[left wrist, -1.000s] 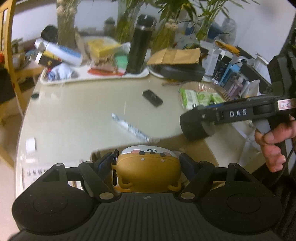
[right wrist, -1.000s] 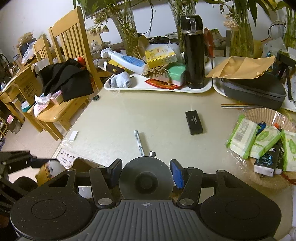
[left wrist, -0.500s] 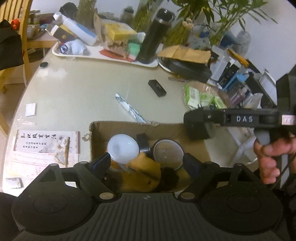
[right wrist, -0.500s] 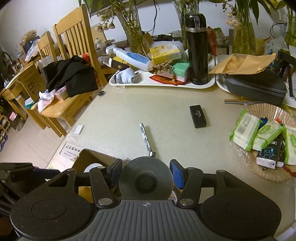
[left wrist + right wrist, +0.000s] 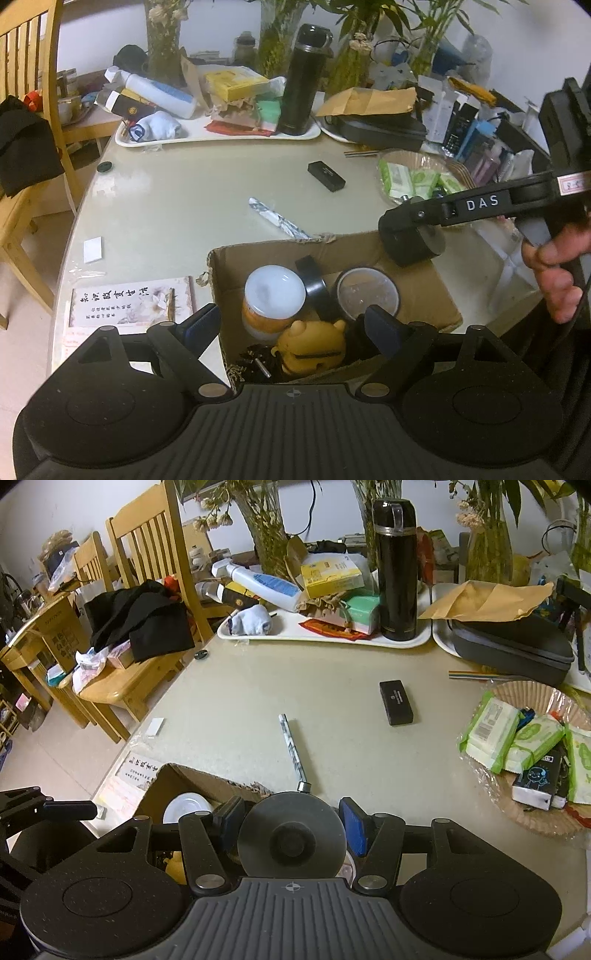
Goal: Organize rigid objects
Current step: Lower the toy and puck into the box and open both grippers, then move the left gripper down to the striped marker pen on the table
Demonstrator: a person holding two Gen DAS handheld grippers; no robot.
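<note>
On the big table (image 5: 177, 192) near you sits the cardboard box (image 5: 424, 291), and it already has things inside: a white-lid jar (image 5: 275, 291), a round tin (image 5: 367, 293), a roll of black tape (image 5: 314, 284) and the yellow bear toy (image 5: 314, 345). Your left claw (image 5: 291, 325) hangs wide open over the box, holding nothing. Your right claw (image 5: 291, 829) is squeezed tight on a black round lid (image 5: 291, 840), just above the box, so I think that goes in next. Out on the table, well apart, the pen (image 5: 293, 749) and the small black case (image 5: 396, 702) are not yet put away
</note>
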